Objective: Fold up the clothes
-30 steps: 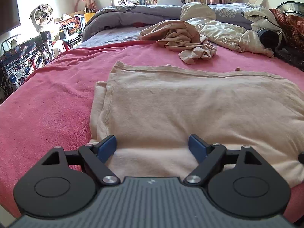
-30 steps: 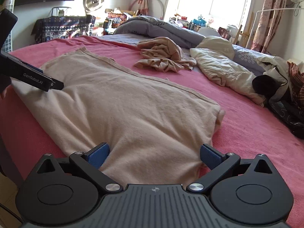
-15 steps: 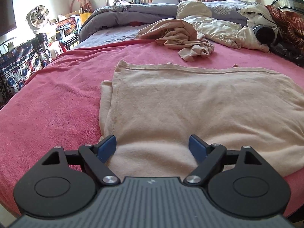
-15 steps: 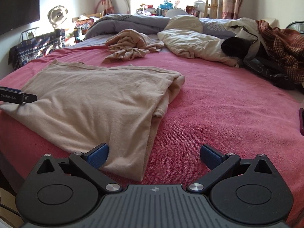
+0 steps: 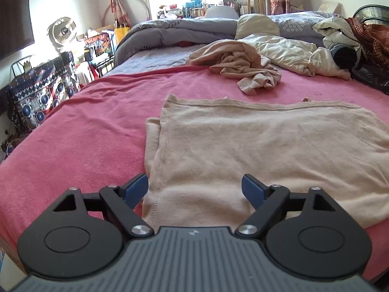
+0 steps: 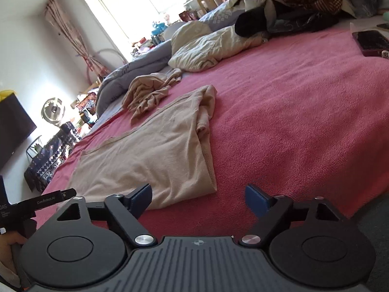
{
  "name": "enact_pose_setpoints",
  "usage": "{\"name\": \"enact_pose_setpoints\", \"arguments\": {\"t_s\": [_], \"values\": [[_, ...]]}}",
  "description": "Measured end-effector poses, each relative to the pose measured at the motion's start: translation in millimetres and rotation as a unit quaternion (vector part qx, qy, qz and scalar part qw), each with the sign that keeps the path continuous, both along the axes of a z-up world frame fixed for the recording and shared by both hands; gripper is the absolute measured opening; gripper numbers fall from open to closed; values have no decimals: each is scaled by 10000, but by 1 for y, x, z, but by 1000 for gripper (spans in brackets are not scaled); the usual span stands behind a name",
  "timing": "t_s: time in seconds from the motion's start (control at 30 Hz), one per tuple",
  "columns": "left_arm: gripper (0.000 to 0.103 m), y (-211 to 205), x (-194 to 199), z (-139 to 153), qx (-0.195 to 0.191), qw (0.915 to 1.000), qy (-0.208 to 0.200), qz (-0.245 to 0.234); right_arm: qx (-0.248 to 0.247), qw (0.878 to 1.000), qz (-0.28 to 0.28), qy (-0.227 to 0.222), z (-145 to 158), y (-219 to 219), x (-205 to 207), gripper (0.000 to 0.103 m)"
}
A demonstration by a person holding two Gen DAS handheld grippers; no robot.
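The beige knitted garment [image 5: 255,150] is lying flattened on the pink bed cover [image 5: 85,131], ready for folding. The left gripper [image 5: 194,187] is hovering, fingers spread; the right gripper [image 6: 198,198] is closing on nothing.

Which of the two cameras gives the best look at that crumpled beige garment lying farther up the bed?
The left wrist view: the crumpled beige garment sits upright, near centre, its folds clear. The right wrist view shows it too, but tilted, smaller and off to the left.
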State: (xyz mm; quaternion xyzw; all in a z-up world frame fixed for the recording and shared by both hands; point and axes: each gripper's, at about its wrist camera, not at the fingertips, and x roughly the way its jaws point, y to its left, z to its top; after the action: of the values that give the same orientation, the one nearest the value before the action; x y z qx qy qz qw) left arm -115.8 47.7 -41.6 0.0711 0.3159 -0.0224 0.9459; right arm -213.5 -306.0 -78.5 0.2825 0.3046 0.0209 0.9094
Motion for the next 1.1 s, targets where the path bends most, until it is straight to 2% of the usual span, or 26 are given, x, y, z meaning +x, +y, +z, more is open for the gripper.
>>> {"name": "enact_pose_setpoints", "arguments": {"t_s": [0.07, 0.13, 0.27, 0.33, 0.47, 0.5, 0.6, 0.67, 0.77, 0.83, 0.9, 0.97, 1.0, 1.07, 1.1], "values": [[87, 0, -4, -1, 168, 9998, 53, -127, 195, 9998, -3, -10, -3, 1, 6, 78], [87, 3, -5, -12, 376, 9988, 295, -121, 471, 9988, -43, -82, -4, -2, 10, 78], [94, 30, -8, -22, -187, 9988, 450, 100, 1015, 9944, -261, -136, -11, -12, 12, 76], [94, 39, -6, -19, -246, 9981, 501, 264, 1193, 9922, -333, -148, -14, -15, 11, 74], [94, 53, -9, -8, 380, 9946, 231, 936, 1197, 9922, -309, -125, -16, -14, 12, 73], [90, 57, -11, -4, 459, 9932, 133, 1059, 1186, 9924, -292, -120, -16, -13, 14, 73], [89, 60, -17, 12, -47, 9964, -115, 837, 1166, 9929, -222, -104, -15, -11, 21, 69], [90, 48, -21, 22, -434, 9979, -282, 397, 1068, 9940, -216, -73, -14, -9, 30, 58], [90, 14, -19, 26, -624, 9969, -281, -376, 1193, 9923, -313, -76, -18, -10, 36, 45], [92, -9, -21, 20, -553, 9946, -250, -837, 1394, 9894, -392, -76, -22, -14, 33, 39], [92, -24, -22, 7, -255, 9945, -107, -1013, 1523, 9874, -415, -46, -24, -17, 29, 31], [92, -33, -18, -15, 175, 9951, 268, -932, 1710, 9842, -451, -27, -28, -21, 26, 27], [94, -31, -18, -23, 211, 9954, 392, -851, 1761, 9832, -474, -24, -30, -22, 24, 26], [95, -13, -21, -24, -345, 9960, 358, -749, 1866, 9811, -503, -17, -33, -24, 25, 26], [96, -9, -20, -24, -431, 9957, 429, -695, 1963, 9792, -510, -9, -35, -24, 27, 27]]}}
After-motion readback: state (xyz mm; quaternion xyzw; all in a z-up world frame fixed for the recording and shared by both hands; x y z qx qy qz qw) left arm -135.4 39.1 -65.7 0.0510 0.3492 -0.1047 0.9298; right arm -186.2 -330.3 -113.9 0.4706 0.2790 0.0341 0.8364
